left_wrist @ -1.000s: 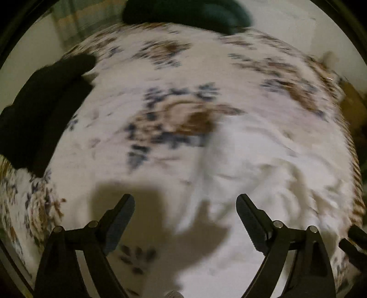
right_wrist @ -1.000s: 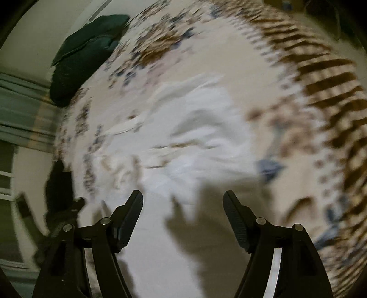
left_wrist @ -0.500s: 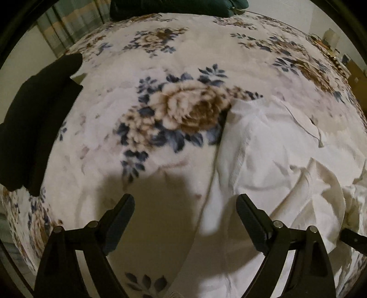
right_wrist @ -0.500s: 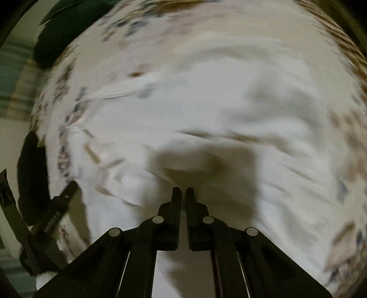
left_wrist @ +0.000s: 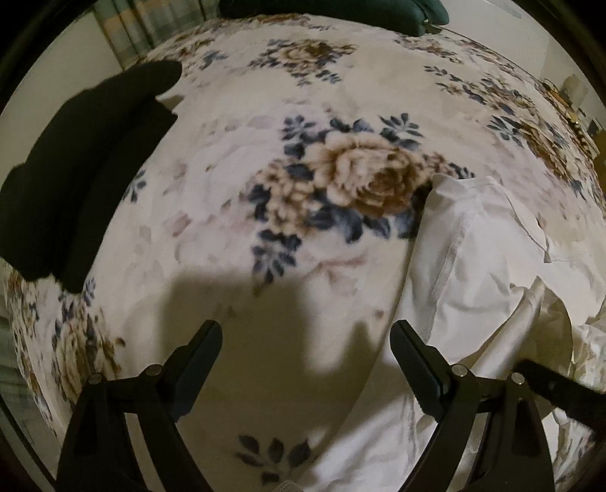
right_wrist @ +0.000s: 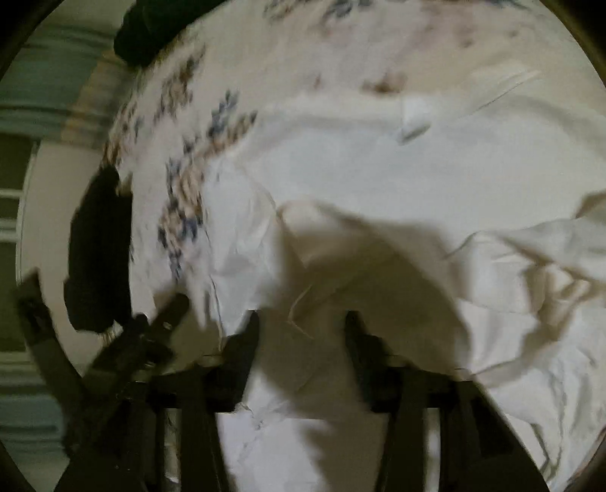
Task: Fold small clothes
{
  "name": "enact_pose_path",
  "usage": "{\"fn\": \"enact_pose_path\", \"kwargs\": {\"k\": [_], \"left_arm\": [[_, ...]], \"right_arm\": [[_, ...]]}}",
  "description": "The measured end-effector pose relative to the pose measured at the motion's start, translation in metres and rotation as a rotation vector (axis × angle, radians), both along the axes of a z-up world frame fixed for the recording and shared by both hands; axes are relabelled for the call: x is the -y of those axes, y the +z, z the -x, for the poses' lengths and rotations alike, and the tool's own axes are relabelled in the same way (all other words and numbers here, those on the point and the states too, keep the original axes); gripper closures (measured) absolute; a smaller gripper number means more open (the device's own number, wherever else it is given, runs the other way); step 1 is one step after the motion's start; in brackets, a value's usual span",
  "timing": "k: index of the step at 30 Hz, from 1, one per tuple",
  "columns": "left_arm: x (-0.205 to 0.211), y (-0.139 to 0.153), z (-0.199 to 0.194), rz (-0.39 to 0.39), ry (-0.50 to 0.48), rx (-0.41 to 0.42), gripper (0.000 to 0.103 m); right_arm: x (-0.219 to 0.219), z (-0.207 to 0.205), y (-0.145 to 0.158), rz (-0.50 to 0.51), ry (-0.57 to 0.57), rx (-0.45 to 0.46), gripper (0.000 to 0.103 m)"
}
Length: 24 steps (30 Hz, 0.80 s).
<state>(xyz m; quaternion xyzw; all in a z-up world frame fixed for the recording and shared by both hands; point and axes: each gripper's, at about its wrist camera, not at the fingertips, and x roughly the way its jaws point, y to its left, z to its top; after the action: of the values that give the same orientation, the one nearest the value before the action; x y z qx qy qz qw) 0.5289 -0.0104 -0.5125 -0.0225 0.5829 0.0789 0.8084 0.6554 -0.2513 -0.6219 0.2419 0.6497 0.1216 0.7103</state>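
A white garment (left_wrist: 488, 257) lies rumpled on a floral blanket (left_wrist: 265, 181), at the right in the left wrist view. It fills most of the right wrist view (right_wrist: 378, 181). My left gripper (left_wrist: 306, 352) is open and empty, low over bare blanket just left of the garment's edge. My right gripper (right_wrist: 303, 329) is open, low over the garment's creased near part, with cloth lying between the jaws; the frame is blurred. The left gripper also shows at the lower left of the right wrist view (right_wrist: 151, 333).
A black folded cloth (left_wrist: 83, 170) lies at the blanket's left edge, also seen in the right wrist view (right_wrist: 98, 253). A dark green cushion (left_wrist: 333, 15) sits at the far end. A wall and striped curtain (left_wrist: 151, 26) lie beyond the bed.
My right gripper shut over the garment half a second ago and now stands open again. My left gripper stayed open and drifted slightly left of the garment's edge.
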Motion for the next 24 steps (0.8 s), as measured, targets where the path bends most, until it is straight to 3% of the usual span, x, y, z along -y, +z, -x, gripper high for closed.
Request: {"fn": "enact_pose_path", "kwargs": {"k": [3, 7, 14, 17, 18, 19, 20, 21, 24], "left_arm": [[-0.001, 0.002, 0.003, 0.027, -0.004, -0.006, 0.012], [0.005, 0.001, 0.001, 0.054, -0.014, -0.018, 0.012], [0.028, -0.002, -0.009, 0.042, -0.094, -0.031, 0.012], [0.033, 0.001, -0.009, 0.03, -0.115, -0.025, 0.012], [0.035, 0.002, -0.009, 0.026, -0.118, -0.019, 0.012], [0.036, 0.003, -0.008, 0.02, -0.119, -0.015, 0.012], [0.037, 0.004, -0.007, 0.011, -0.12, -0.012, 0.012], [0.038, 0.004, -0.006, 0.005, -0.118, -0.011, 0.012], [0.038, 0.004, -0.003, -0.001, -0.109, -0.016, 0.013]], "right_arm": [[0.013, 0.027, 0.017, 0.007, -0.035, 0.043, 0.1], [0.048, 0.066, 0.012, 0.007, -0.116, 0.016, 0.1], [0.083, 0.11, -0.027, -0.003, -0.21, -0.164, 0.101], [0.095, 0.111, -0.009, -0.071, -0.267, -0.098, 0.098], [0.099, 0.106, 0.002, -0.076, -0.282, -0.056, 0.086], [0.1, 0.101, 0.006, -0.089, -0.295, -0.032, 0.06], [0.103, 0.095, 0.008, -0.12, -0.311, -0.009, 0.049], [0.103, 0.086, 0.007, -0.146, -0.326, -0.003, 0.043], [0.098, 0.06, -0.02, -0.126, -0.35, -0.07, 0.043]]}}
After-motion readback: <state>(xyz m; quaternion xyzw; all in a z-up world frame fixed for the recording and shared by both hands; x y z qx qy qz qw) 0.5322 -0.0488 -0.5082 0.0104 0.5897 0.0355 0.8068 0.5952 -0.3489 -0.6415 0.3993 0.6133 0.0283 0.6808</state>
